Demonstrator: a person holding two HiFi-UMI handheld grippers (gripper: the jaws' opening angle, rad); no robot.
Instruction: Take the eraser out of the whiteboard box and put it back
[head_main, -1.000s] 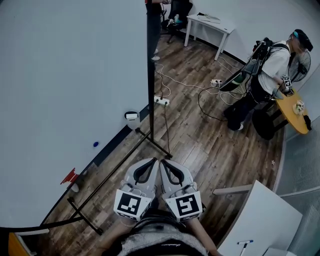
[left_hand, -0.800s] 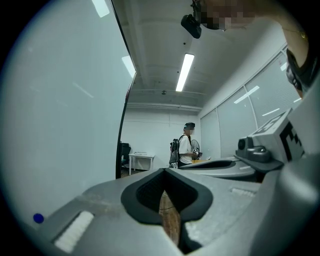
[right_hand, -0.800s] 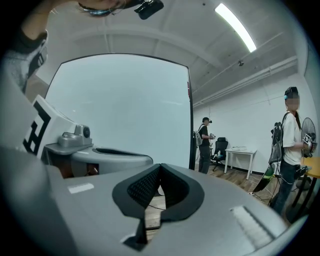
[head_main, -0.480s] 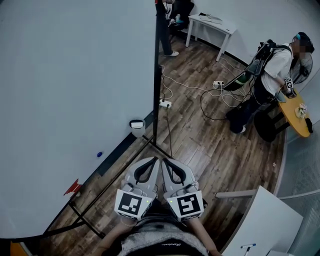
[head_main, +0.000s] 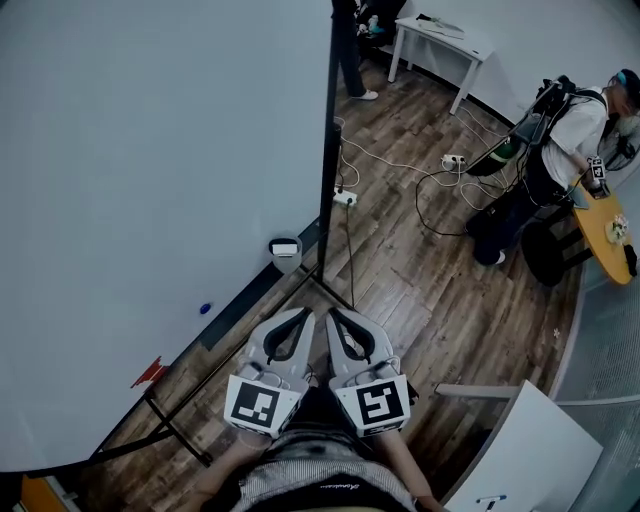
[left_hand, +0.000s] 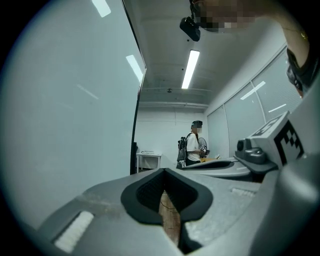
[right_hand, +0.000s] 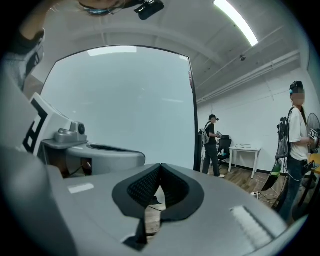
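Standing whiteboard (head_main: 150, 180) at left, power strip (head_main: 345, 197) on floor, person (head_main: 565, 135) beyond

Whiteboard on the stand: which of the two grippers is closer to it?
Left. The left gripper is on the side toward the whiteboard; the right gripper sits right beside it, farther out over the wooden floor.

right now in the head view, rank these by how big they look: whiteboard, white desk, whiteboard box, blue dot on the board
1. whiteboard
2. white desk, far off, so distance shrinks it
3. whiteboard box
4. blue dot
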